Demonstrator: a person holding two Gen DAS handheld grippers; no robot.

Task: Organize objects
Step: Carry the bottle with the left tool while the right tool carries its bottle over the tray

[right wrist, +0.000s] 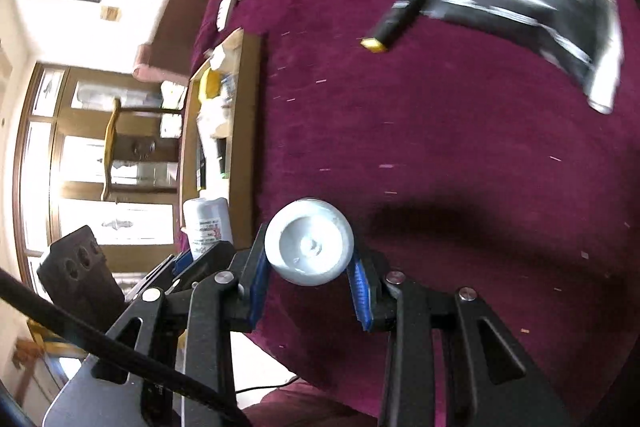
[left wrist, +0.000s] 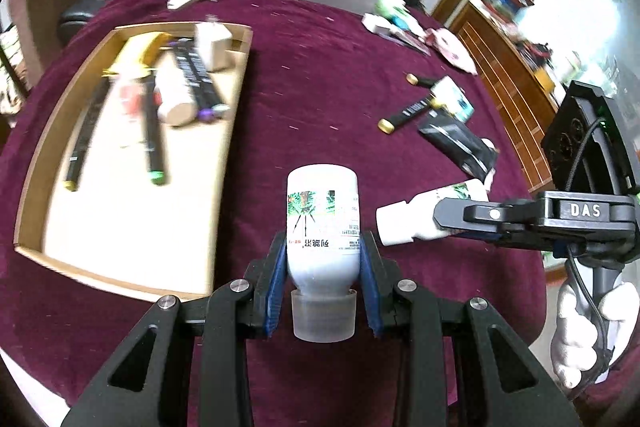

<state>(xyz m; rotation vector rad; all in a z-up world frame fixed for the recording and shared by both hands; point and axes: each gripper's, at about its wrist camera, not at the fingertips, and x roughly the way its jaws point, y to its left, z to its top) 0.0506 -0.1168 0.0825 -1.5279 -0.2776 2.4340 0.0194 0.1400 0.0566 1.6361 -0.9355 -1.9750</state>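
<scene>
Left wrist: my left gripper (left wrist: 323,269) has narrow jaws clamped on a white bottle (left wrist: 322,223), cap toward the camera, above the maroon cloth (left wrist: 320,75). A wooden tray (left wrist: 40,155) with pens lies left. At right I see my right gripper (left wrist: 444,223) gripping a second bottle (left wrist: 404,223).

Right wrist: narrow jaws pinch that bottle's body, base facing me (right wrist: 309,242). Black pouch (right wrist: 516,7) ahead; a cabinet at left.

"DAS" stands in white letters on the right gripper (left wrist: 440,223); the bottle (left wrist: 322,223) label's print is unreadable.
</scene>
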